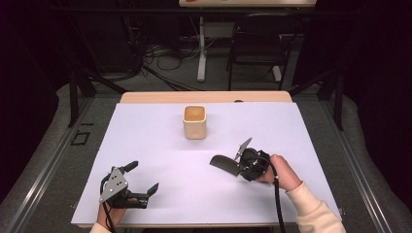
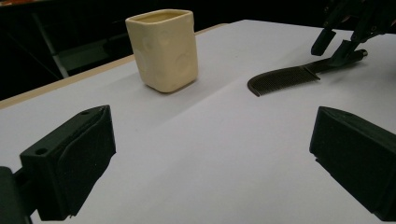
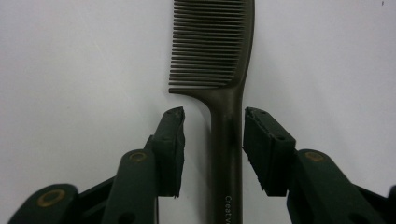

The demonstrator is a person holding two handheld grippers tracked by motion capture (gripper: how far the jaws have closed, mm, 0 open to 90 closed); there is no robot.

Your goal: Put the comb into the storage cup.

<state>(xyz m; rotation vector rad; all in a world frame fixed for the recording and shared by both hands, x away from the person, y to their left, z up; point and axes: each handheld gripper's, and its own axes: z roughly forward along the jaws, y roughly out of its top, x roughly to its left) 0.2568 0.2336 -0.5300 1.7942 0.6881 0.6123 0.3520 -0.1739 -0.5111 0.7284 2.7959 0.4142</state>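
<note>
At about seven o'clock on the white-covered bench (image 1: pixel 160 145), the left gripper (image 1: pixel 144 178) rested low on the surface, the hand behind it coming in from the bottom edge and the tool aimed toward two o'clock. Its fingers (image 2: pixel 70 163) stood wide apart with nothing between them; in the left gripper view only bare sheet lay in the gap.

At twelve o'clock, toward the far side of the bench, a cream cup (image 1: pixel 195 122) stood upright, well apart from both tools.

At about four o'clock the right hand (image 1: pixel 282 172), in a cream sleeve, reached in from the lower right corner and held the right gripper (image 1: pixel 232 169) tipped down toward the sheet, pointing toward nine o'clock. In the right gripper view its fingers (image 3: pixel 170 149) had narrowed to either side of the handle of a dark comb (image 3: pixel 224 93); one finger sat just beside the handle, and a thin strip of white showed between the other finger and the handle, so the pads did not yet press on it.

The comb lay flat near the middle of the bench, right of centre. In the high view its long axis ran roughly from three to nine o'clock, the toothed end toward nine and the handle toward the right hand.
</note>
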